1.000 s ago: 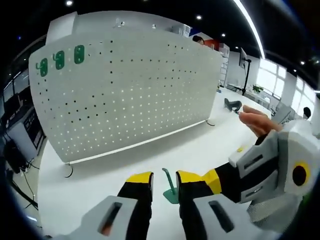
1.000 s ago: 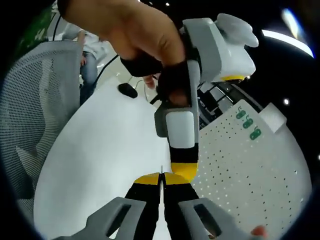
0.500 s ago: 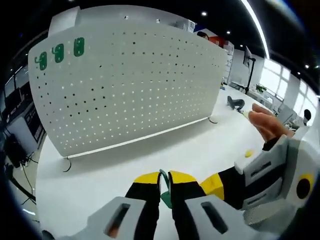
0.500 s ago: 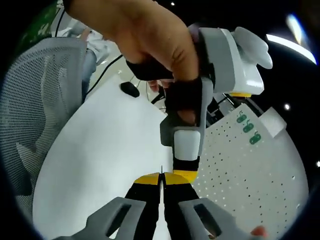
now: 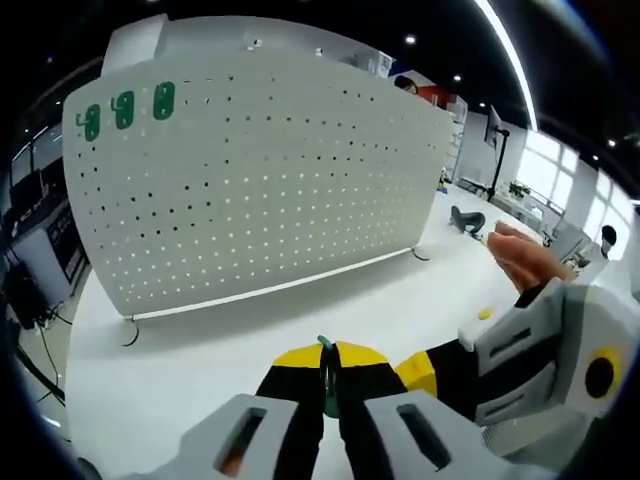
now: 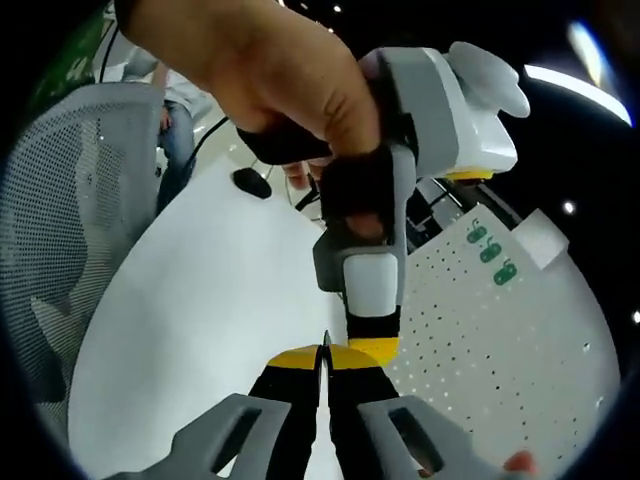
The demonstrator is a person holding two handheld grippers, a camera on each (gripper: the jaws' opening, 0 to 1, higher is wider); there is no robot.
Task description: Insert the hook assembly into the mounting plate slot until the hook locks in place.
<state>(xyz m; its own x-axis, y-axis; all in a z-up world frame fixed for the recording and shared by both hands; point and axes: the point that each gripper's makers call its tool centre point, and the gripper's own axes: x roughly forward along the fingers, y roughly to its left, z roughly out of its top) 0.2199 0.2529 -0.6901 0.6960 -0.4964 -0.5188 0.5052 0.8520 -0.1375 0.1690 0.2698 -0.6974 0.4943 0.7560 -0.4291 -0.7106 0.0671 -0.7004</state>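
A small green hook (image 5: 327, 378) stands upright between my left gripper's (image 5: 327, 358) yellow-tipped jaws, which are shut on it. The white perforated mounting plate (image 5: 260, 180) stands upright on the table beyond, with three green hooks (image 5: 124, 108) at its top left corner. My right gripper (image 5: 540, 350) reaches in from the right, its tips just beside the left jaws. In the right gripper view, my right gripper (image 6: 325, 360) is shut on a thin edge-on sliver of the hook (image 6: 325, 348), with the left gripper (image 6: 370, 290) directly ahead and the plate (image 6: 500, 340) at the right.
The white table (image 5: 200, 340) stretches between the grippers and the plate. A small yellow piece (image 5: 485, 313) and a dark object (image 5: 465, 213) lie at the right. A grey mesh chair (image 6: 60, 250) stands beyond the table edge, and a black mouse-like item (image 6: 250, 180) lies farther off.
My left gripper's jaws went from open around the green hook to shut on it. The right gripper stayed shut on the hook, and both views shifted only slightly.
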